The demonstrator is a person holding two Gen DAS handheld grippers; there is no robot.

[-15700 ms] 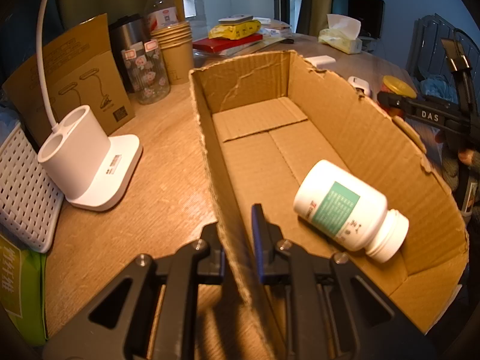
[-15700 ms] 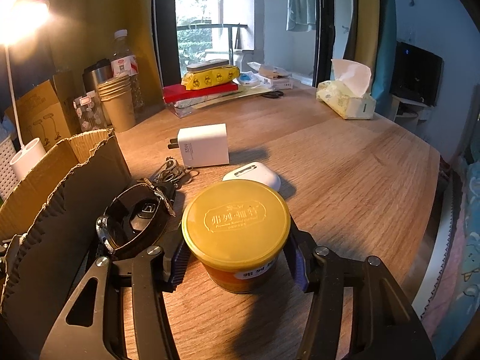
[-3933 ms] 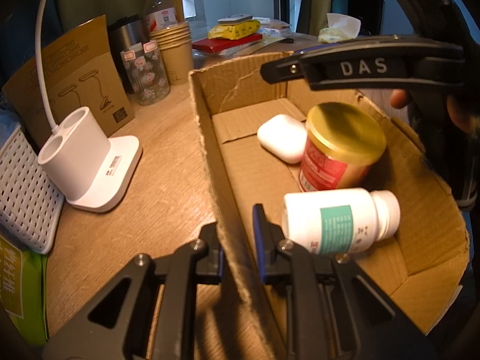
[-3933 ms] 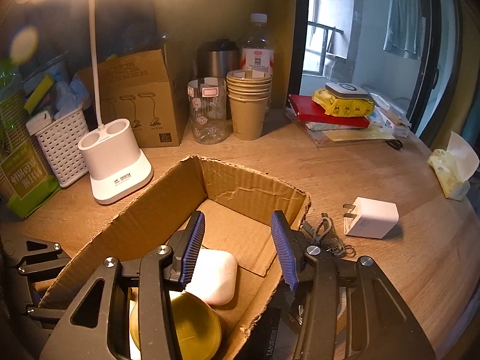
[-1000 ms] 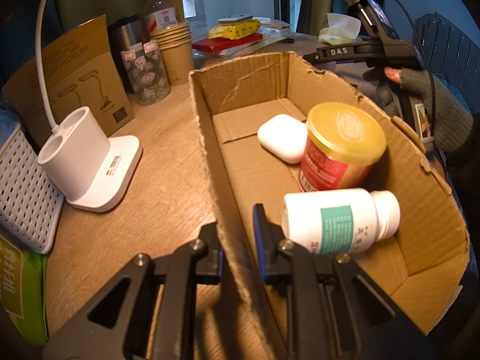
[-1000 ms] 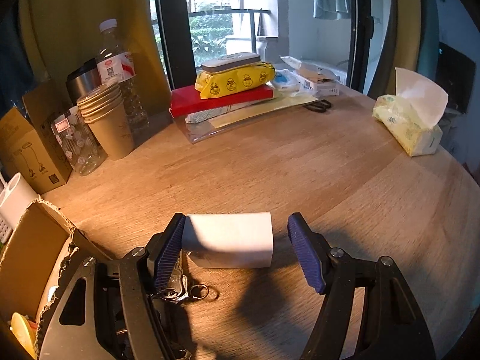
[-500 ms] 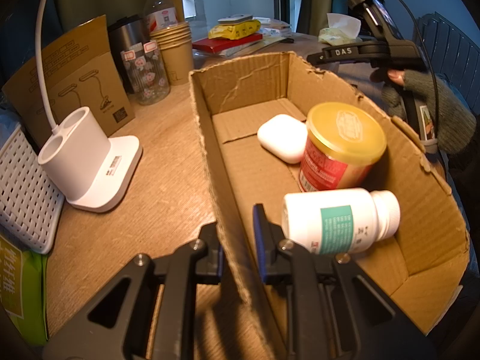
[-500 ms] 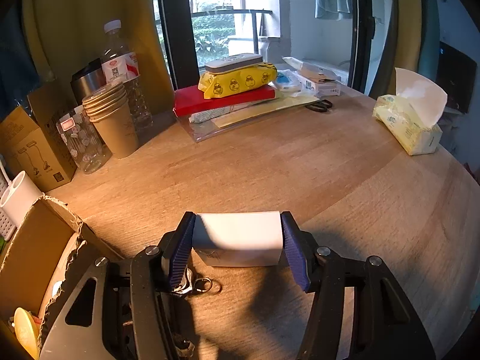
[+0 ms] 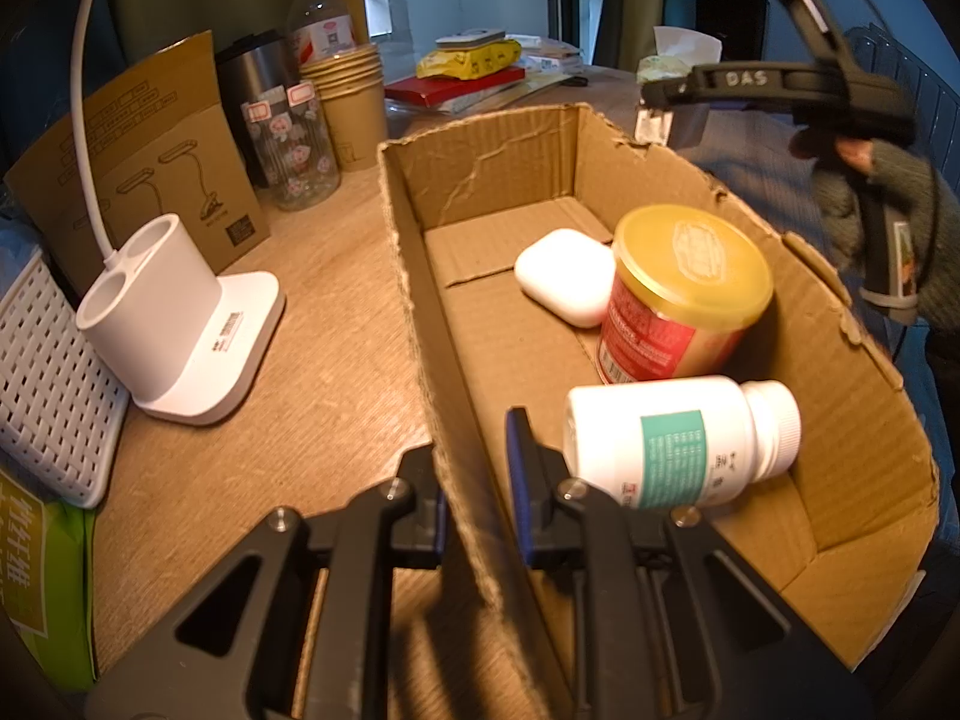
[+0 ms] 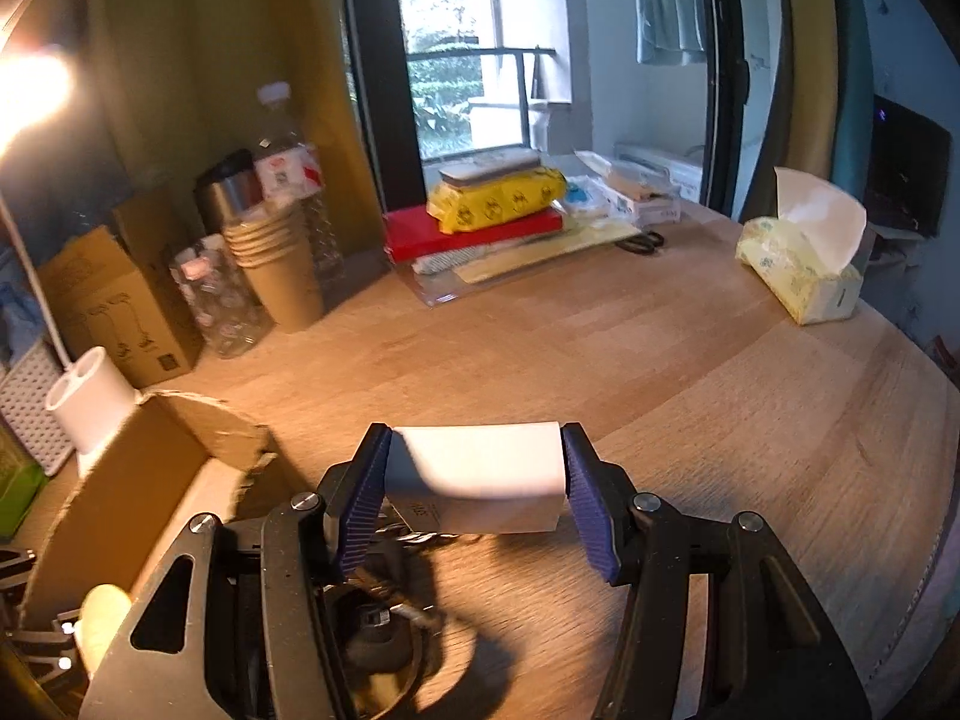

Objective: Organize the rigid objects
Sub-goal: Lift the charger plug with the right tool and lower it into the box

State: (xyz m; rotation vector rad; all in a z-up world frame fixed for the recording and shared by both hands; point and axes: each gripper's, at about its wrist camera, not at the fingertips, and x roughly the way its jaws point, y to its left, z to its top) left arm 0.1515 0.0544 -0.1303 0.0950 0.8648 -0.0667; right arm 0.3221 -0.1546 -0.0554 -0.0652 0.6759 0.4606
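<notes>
Right gripper [image 10: 474,495] clamped on white charger [image 10: 480,474], lifted off counter [image 10: 690,396]; left gripper [image 9: 474,474] pinching cardboard box [image 9: 840,420] wall. Next: carry left, drop among 3 items.

The left wrist camera sits low behind the left gripper [image 9: 477,492], facing forward and down, close over the cardboard box [image 9: 414,252]. The right wrist camera looks forward past the right gripper [image 10: 474,504] across the table [image 10: 750,420] toward the window. Both views include the box, the lamp base [image 10: 87,402] and the paper cups [image 9: 351,102].
</notes>
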